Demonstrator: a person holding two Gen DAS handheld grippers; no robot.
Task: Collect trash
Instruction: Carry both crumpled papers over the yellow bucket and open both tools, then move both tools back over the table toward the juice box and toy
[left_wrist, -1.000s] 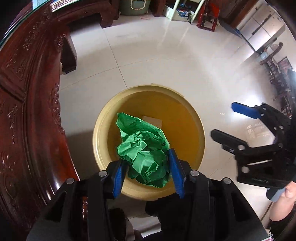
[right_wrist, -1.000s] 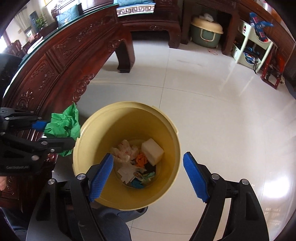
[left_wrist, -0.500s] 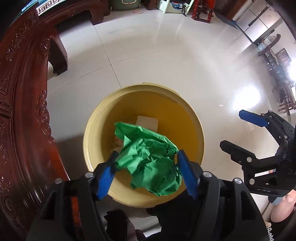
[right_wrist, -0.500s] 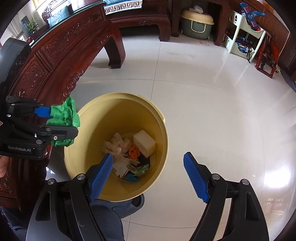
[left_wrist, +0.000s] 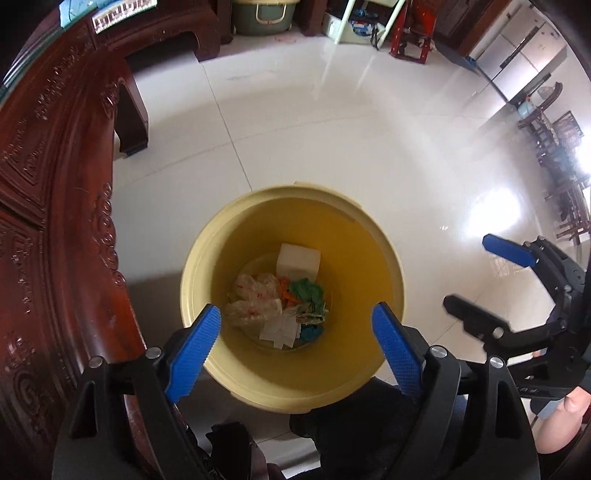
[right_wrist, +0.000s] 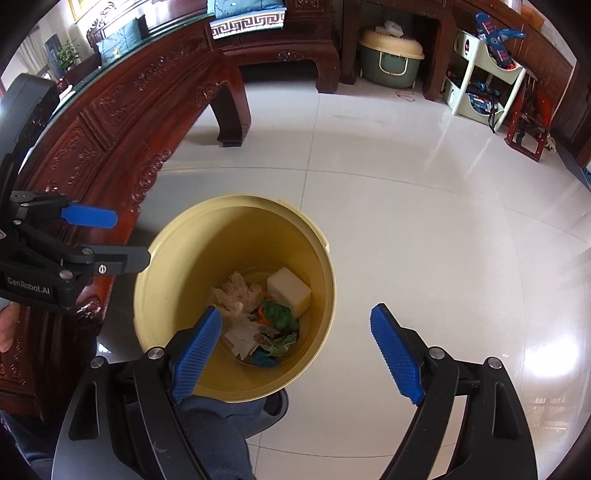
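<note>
At the far left runs a carved dark-red wooden table (left_wrist: 55, 206), its leg standing on the pale tiled floor (left_wrist: 332, 140). Just right of it, the left hand-held gripper (left_wrist: 295, 328) points steeply down over the yellow bin (left_wrist: 373, 258); its jaws have just been opening and now stand wide with nothing between them, the blue pads (left_wrist: 194, 345) framing the bin's near rim. The crumpled green paper (left_wrist: 306, 291) lies well below that gripper at the bottom of the bin, among other trash: a white block (left_wrist: 298, 261) just behind it, pale crumpled wrappers (left_wrist: 255, 295) to its left, and flat white scraps (left_wrist: 280, 330) in front. Further right, the right hand-held gripper (left_wrist: 469, 277) hangs beside the bin over the floor, a bit of the person's hand (left_wrist: 565, 417) showing under it. From the right wrist view, that gripper (right_wrist: 295, 328) has also just been opening and is spread wide and empty, its left pad over the bin's near rim and its right pad over bare floor, with the green paper (right_wrist: 279, 314) down inside the bin (right_wrist: 162, 288). The only readable writing is "GenRobot.AI" (right_wrist: 28, 286), printed in white on the body of the left gripper (right_wrist: 125, 236) at the left edge of that view.
</note>
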